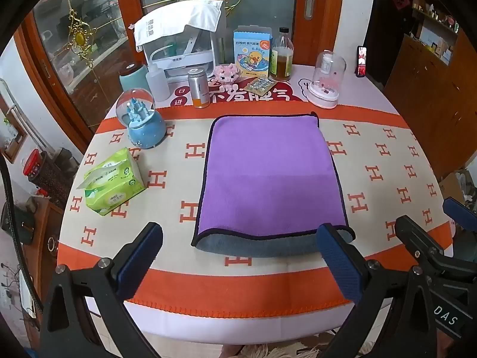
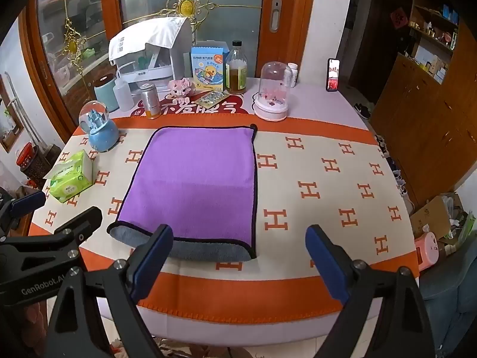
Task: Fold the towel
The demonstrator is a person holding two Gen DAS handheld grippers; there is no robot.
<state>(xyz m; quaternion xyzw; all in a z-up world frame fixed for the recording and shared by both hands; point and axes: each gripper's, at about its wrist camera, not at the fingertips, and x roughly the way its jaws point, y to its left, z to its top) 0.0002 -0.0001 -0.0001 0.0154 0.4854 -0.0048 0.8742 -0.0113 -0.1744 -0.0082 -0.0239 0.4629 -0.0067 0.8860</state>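
Note:
A purple towel (image 1: pixel 268 173) with a dark hem and grey underside lies folded flat on the orange and cream tablecloth (image 1: pixel 167 179); its grey lower layer sticks out at the near edge. It also shows in the right wrist view (image 2: pixel 196 179). My left gripper (image 1: pixel 238 262) is open and empty, raised near the towel's near edge. My right gripper (image 2: pixel 238 262) is open and empty, raised near the towel's near right corner. Each gripper shows at the edge of the other's view.
A green tissue pack (image 1: pixel 113 182) and a blue snow globe (image 1: pixel 143 122) stand left of the towel. Behind it are a metal can (image 1: pixel 199 88), a duck box (image 1: pixel 252 53), a bottle (image 1: pixel 281 56), a pink domed ornament (image 1: pixel 326 80) and a phone (image 1: pixel 361 61).

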